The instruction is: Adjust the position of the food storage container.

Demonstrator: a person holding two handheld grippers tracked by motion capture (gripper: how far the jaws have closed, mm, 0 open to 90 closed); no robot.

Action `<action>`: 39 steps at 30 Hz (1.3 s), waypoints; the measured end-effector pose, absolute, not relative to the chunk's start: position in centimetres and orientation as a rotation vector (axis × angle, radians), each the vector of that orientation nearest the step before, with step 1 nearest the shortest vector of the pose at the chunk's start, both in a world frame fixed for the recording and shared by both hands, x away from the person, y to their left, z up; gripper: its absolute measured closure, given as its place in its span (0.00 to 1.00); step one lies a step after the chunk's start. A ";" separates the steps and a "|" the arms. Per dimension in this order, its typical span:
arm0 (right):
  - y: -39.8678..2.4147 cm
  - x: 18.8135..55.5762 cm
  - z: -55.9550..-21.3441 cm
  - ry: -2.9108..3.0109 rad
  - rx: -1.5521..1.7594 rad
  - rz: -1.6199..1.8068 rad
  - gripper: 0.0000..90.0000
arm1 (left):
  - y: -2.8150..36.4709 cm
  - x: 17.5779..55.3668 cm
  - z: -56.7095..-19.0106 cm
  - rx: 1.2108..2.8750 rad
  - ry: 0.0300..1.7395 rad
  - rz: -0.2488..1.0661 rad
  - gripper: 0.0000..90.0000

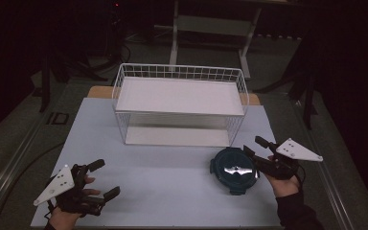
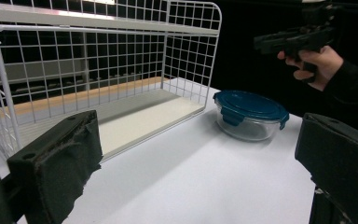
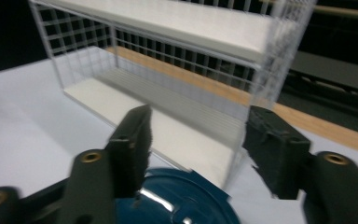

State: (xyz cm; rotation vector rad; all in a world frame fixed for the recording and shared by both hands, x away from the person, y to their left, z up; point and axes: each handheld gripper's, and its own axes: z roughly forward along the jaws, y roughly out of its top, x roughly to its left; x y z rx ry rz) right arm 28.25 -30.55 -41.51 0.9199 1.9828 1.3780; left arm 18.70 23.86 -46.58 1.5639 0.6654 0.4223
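Note:
A round glass container with a dark blue clip lid (image 1: pixel 234 170) stands on the pale table (image 1: pixel 163 187), right of the middle and in front of the rack's right corner. My right gripper (image 1: pixel 254 145) hovers at its right edge, jaws open with nothing between them. In the right gripper view the lid (image 3: pixel 186 203) lies just below the right gripper (image 3: pixel 203 144). At the near left corner my left gripper (image 1: pixel 104 178) rests open and holds nothing. From the left gripper view, the container (image 2: pixel 249 112) sits beyond the left gripper (image 2: pixel 198 163), with the other hand's gripper (image 2: pixel 293 39) above it.
A white wire rack (image 1: pixel 179 96) with a white upper shelf and a white floor board stands at the back middle of the table, its front side open. The rack's mesh wall (image 3: pixel 261 70) is close ahead of the right gripper. A metal stand (image 1: pixel 211 28) rises behind the table.

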 end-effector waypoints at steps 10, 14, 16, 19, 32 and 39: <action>-33.3 29.9 -44.9 2.022 1.023 1.253 0.84 | 23.8 18.7 -46.6 1.567 0.661 0.415 0.01; -33.8 30.1 -45.9 2.045 1.047 1.218 0.92 | 23.8 18.7 -46.7 1.569 0.664 0.414 0.01; -34.3 30.3 -46.9 2.063 1.085 1.204 0.98 | 23.8 18.7 -46.7 1.569 0.664 0.414 0.01; -34.8 30.2 -47.9 2.075 1.119 1.173 1.00 | 23.7 18.7 -46.7 1.570 0.664 0.412 0.01; -35.9 28.2 -50.6 2.130 1.202 1.121 1.00 | 23.7 18.8 -46.8 1.580 0.663 0.410 0.01; -35.7 27.7 -51.1 2.116 1.225 1.113 1.00 | 23.5 18.8 -46.8 1.585 0.658 0.405 0.01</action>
